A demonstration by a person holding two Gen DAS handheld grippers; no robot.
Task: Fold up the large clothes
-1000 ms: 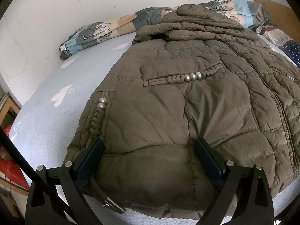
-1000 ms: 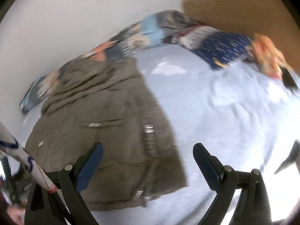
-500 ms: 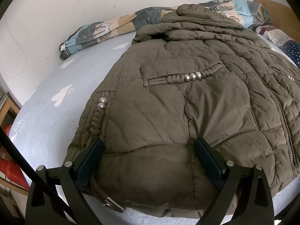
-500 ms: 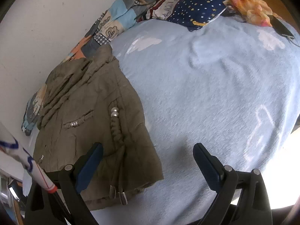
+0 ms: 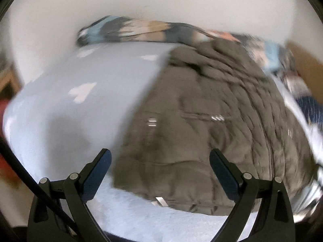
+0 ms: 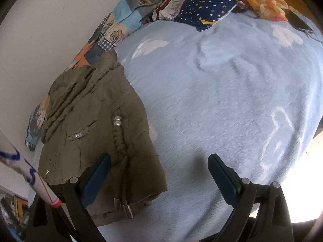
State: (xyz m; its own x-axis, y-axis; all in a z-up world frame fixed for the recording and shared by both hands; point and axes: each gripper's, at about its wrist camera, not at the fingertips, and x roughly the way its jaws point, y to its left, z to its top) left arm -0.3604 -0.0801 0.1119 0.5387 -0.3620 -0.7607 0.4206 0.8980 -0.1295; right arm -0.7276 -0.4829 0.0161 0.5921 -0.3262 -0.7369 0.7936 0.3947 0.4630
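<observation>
My left tool (image 5: 160, 170) stands wide open with nothing between its 2 blue-padded fingers (image 5: 97, 174); that view is smeared, so fine detail is lost. Just past the fingers I see the near hem of the olive-brown quilted puffer jacket (image 5: 212, 121), lying flat on the pale blue fleece blanket with white cloud shapes (image 5: 70, 111) that covers the bed. My right tool (image 6: 159, 172) is wide open too and grips nothing. Its left finger sits over the jacket's near right corner, its right finger over bare blanket. Along the far wall lies a patchwork quilt (image 6: 119, 20), with a navy star-print pillow (image 6: 208, 8) to its right.
</observation>
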